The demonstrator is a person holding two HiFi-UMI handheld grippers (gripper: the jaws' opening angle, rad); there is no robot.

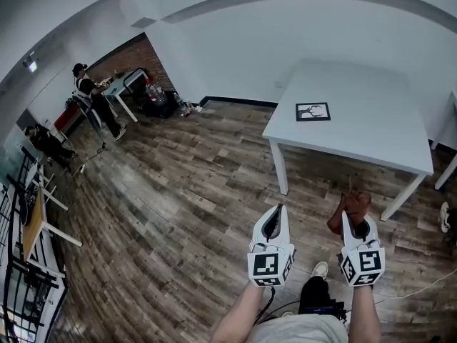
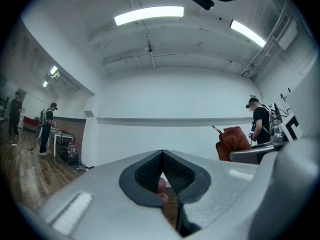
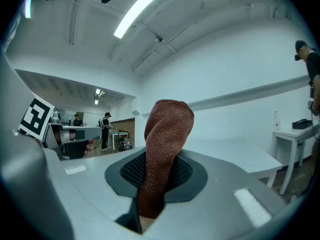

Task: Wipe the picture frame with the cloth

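Black-edged and flat, the picture frame point(image 1: 313, 111) lies on the white worktop point(image 1: 371, 131), face up, toward that surface's 9 o'clock side and set in from the edge. Nothing touches it and nothing else is seen on the worktop around it.

From the frame, the cloth point(image 1: 350, 207) is well apart at about 5 o'clock, out over the wooden floor point(image 1: 178, 191). It is a rust-brown knitted piece, pinched in the right claw point(image 1: 351, 219). In the right gripper view the jaws are clamped on its lower part, while the free end stands up past the tips as a rounded fold point(image 3: 167, 129). The left claw point(image 1: 278, 211), at 9 o'clock of the right one, has its jaws pressed together with nothing in them.

Wiping has not begun, I judge; the step in hand is bringing the cloth to the frame. To do it well, step up to the worktop's near edge so the frame sits straight ahead at 12 o'clock. Lower the loose fold, not the hard tips, onto the glass, then draw it in overlapping strokes across the face and along the border. The frame looks light and may skate, so the left claw could press one corner to steady it.

Several people stand far off at 10 o'clock.
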